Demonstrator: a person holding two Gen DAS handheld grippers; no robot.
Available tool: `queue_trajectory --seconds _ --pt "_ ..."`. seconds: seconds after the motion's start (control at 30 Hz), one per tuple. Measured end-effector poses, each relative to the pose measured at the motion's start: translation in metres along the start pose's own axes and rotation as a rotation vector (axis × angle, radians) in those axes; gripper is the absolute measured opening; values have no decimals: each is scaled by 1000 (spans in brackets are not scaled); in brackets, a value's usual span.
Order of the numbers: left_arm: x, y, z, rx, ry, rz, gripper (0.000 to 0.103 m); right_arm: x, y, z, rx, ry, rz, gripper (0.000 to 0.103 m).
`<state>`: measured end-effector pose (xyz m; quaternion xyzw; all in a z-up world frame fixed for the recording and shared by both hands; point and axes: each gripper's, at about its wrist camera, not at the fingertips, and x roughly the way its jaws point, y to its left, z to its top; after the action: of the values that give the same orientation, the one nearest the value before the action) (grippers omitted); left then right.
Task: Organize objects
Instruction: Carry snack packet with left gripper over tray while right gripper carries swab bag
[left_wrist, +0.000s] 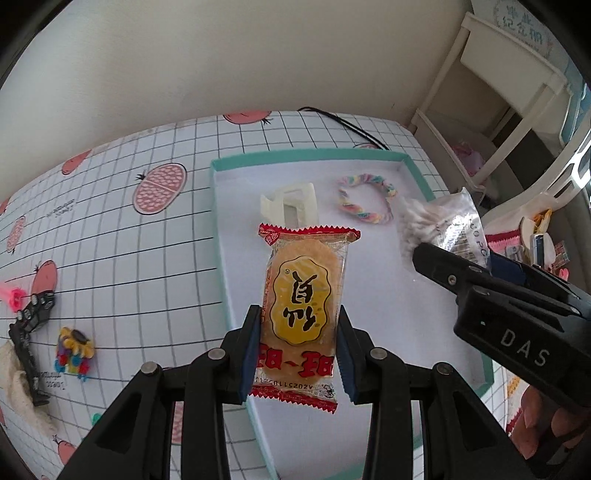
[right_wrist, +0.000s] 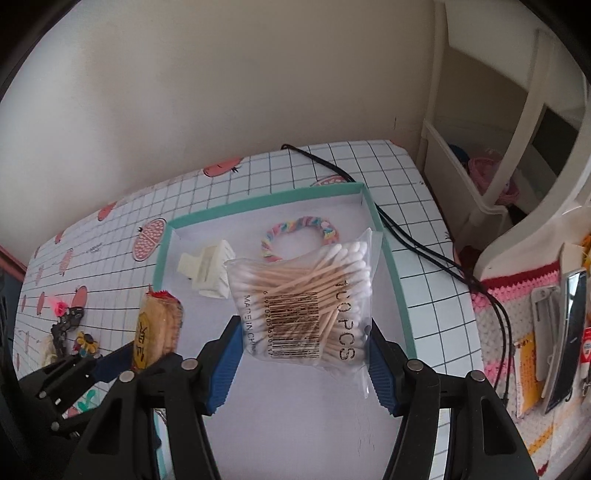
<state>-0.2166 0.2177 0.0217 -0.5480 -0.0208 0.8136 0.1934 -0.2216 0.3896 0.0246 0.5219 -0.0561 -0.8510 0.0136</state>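
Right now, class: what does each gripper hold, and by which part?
The left gripper clamps the rice cracker packet by the long side edges of its near half. The right gripper clamps the cotton swab bag by its side edges, near end.

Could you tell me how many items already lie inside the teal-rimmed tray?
2: a cream hair claw at the far left, and a rainbow braided scrunchie at the far right. None appear hidden.

Lighting, both wrist views: we recorded soft, even daylight, moderately bright, with only faint shadows inside the tray. Glare: we noted mild sheen on the cotton swab bag and the snack wrapper. Distortion: we logged strong fisheye bending of the tablecloth grid, dark vignetted corners, and softened detail toward the edges.
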Motion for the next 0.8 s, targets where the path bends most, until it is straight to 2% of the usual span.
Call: queue_trajectory --seconds 0.3,0.8 --pt "27 -2 6 -12 36 -6 39 31 -7 6 -8 46 -24 66" --pt "47 -4 11 -6 61 16 39 53 -5 6 -23 86 -40 66"
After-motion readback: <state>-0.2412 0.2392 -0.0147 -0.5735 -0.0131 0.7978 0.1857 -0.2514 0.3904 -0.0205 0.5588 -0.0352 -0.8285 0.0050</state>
